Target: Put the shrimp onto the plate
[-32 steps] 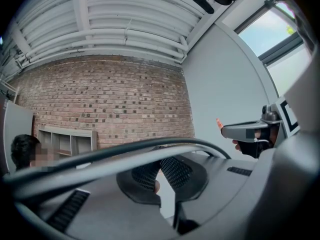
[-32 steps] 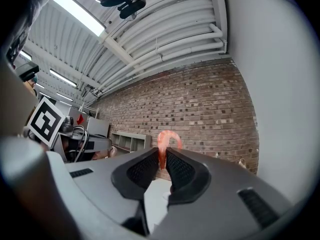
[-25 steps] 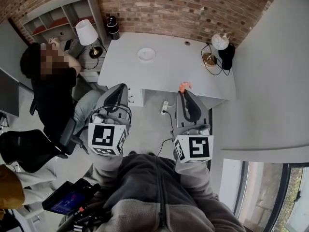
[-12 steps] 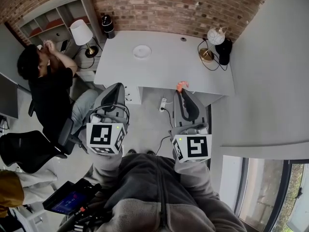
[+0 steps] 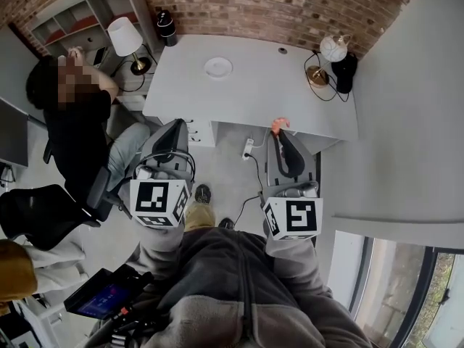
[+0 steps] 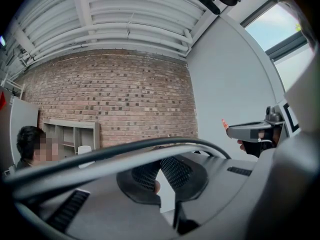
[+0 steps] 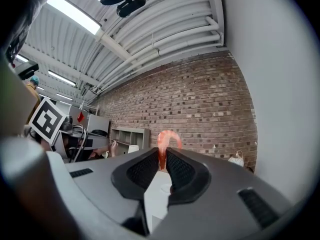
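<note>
A small white plate (image 5: 218, 67) lies on the white desk (image 5: 246, 93) by the brick wall. An orange-pink shrimp (image 5: 278, 125) sticks out of my right gripper (image 5: 280, 133), which is shut on it and hovers near the desk's front edge at the right. In the right gripper view the shrimp (image 7: 165, 145) curls up from between the closed jaws of the right gripper (image 7: 163, 167). My left gripper (image 5: 174, 129) hangs in front of the desk's left part with its jaws closed on nothing; the left gripper (image 6: 159, 165) looks the same in its own view.
A person sits at the left beside a white table lamp (image 5: 127, 40) and open shelves (image 5: 69, 20). Another lamp (image 5: 330, 53) and a dark object (image 5: 346, 71) stand on the desk's right end. Cables and a power strip (image 5: 249, 151) lie on the floor under the desk.
The view has shifted slightly and a shoe now shows below, as the person carrying the grippers steps toward the desk. Both grippers keep their pose, the shrimp still held.
</note>
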A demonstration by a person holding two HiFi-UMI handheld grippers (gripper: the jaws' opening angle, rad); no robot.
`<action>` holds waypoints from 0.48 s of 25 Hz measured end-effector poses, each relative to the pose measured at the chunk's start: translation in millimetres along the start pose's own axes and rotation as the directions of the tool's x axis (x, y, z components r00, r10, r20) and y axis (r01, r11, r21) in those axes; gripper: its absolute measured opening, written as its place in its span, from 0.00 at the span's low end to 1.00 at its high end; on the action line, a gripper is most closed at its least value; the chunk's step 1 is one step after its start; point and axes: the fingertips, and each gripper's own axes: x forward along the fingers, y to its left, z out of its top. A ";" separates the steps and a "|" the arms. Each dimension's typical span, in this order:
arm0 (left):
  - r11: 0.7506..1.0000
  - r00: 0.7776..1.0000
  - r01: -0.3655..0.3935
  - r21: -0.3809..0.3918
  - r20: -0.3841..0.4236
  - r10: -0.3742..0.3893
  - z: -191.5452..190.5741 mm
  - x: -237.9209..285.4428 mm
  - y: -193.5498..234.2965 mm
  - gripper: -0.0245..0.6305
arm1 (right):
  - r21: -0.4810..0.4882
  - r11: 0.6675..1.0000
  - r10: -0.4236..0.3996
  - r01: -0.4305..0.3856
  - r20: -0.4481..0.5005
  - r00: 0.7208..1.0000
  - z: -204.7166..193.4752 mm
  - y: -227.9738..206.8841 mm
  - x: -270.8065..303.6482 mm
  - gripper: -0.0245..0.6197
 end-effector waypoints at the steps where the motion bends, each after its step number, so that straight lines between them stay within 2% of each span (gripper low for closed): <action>1: 1.000 1.000 -0.004 0.001 -0.001 0.004 -2.2 2.3 -0.6 0.04 | 0.002 1.000 0.002 -0.002 0.001 1.000 -2.9 -2.0 2.1 0.11; 12: 1.000 1.000 0.015 -0.007 0.014 -0.015 -6.4 51.3 31.2 0.04 | -0.021 1.000 -0.009 0.009 -0.010 1.000 -10.2 -5.2 54.4 0.11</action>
